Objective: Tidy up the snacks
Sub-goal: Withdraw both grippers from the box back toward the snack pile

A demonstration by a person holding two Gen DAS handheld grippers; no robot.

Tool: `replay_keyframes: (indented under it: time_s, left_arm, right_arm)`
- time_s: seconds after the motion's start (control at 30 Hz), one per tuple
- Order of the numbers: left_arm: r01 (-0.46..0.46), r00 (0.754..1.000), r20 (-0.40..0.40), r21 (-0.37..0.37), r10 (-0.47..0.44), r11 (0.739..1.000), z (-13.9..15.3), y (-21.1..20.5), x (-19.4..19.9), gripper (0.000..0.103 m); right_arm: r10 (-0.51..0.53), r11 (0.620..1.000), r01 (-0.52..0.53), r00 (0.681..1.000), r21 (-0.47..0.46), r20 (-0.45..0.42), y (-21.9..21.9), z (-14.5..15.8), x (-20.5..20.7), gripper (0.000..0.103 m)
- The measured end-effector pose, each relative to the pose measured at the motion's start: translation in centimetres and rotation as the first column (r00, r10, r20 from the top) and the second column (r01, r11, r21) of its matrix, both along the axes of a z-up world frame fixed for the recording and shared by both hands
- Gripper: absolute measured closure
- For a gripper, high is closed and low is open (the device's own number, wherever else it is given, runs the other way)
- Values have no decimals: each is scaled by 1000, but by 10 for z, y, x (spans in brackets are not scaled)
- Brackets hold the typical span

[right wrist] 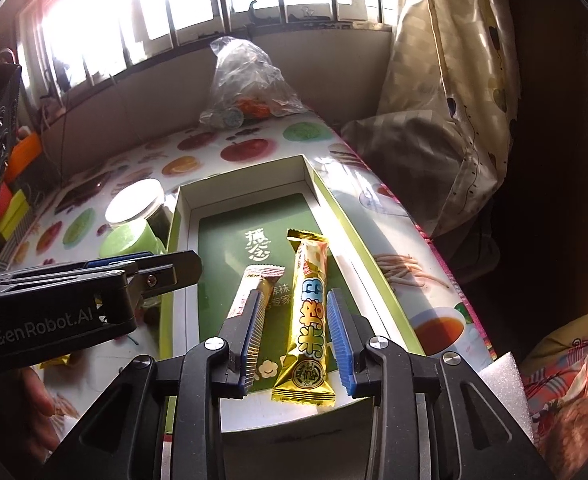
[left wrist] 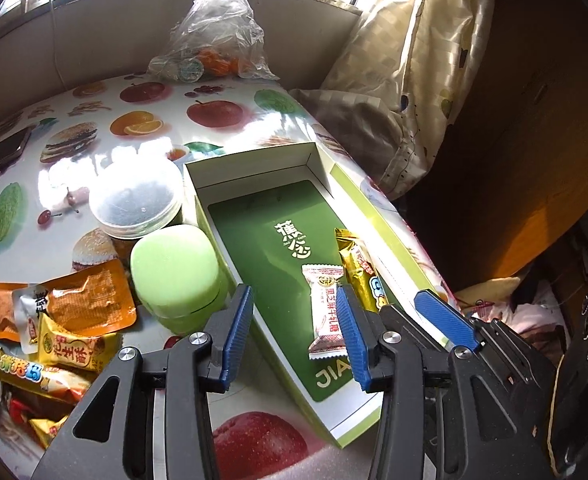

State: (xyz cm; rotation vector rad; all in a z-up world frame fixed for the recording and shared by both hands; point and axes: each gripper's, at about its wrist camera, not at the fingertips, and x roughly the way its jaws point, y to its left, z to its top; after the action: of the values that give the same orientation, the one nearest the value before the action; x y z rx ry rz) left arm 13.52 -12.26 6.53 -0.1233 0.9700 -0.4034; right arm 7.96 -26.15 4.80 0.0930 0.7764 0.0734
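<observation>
**Two snacks set down in the green box**

The right gripper (right wrist: pixel 296 340) stands partly spread at the bottom of its frame, the gold snack bar (right wrist: pixel 308 320) lying loose between its pads — no pinch. The left gripper (left wrist: pixel 294 336) is likewise parted and empty, the pink-white candy (left wrist: pixel 324 310) just beside its right pad. Both lie in the green box (left wrist: pixel 254 240). To finish well, lift straight out — pads clear of wrappers — then go for the snack pile (left wrist: pixel 54 328) at lower left.

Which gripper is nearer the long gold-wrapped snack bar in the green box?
Right. The right gripper straddles the gold-wrapped snack bar, jaws open on either side. The left gripper sits further left, over the pink-and-white candy.
</observation>
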Motion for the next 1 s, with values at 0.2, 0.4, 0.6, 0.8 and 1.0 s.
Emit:
replay_keyframes:
  time_s: [0.2,0.4,0.6,0.8,1.0]
  left_arm:
    - [-47,997,61,21,46,999,14,23,-18,59]
    - [-82,994,67,23,81,996,18,42,-28,59]
    - [-123,989,88,37,119,992,21,56,-39,59]
    - [-149,984,100,36,145,988,23,73,-48,59]
    - [-198,976,101,71,191,978,18,94,-58,59]
  right_arm:
    - [34,999,-34,999,4,36,14,13,-9,69]
    - [56,998,-57,997,8,51,27,20,-13,69]
    - [90,996,-91,994,11,62,42,24,-18,69]
    - [132,991,-133,989,14,65,58,26,-22,69]
    - [206,978,-207,977,18,58,81,24,-29,68]
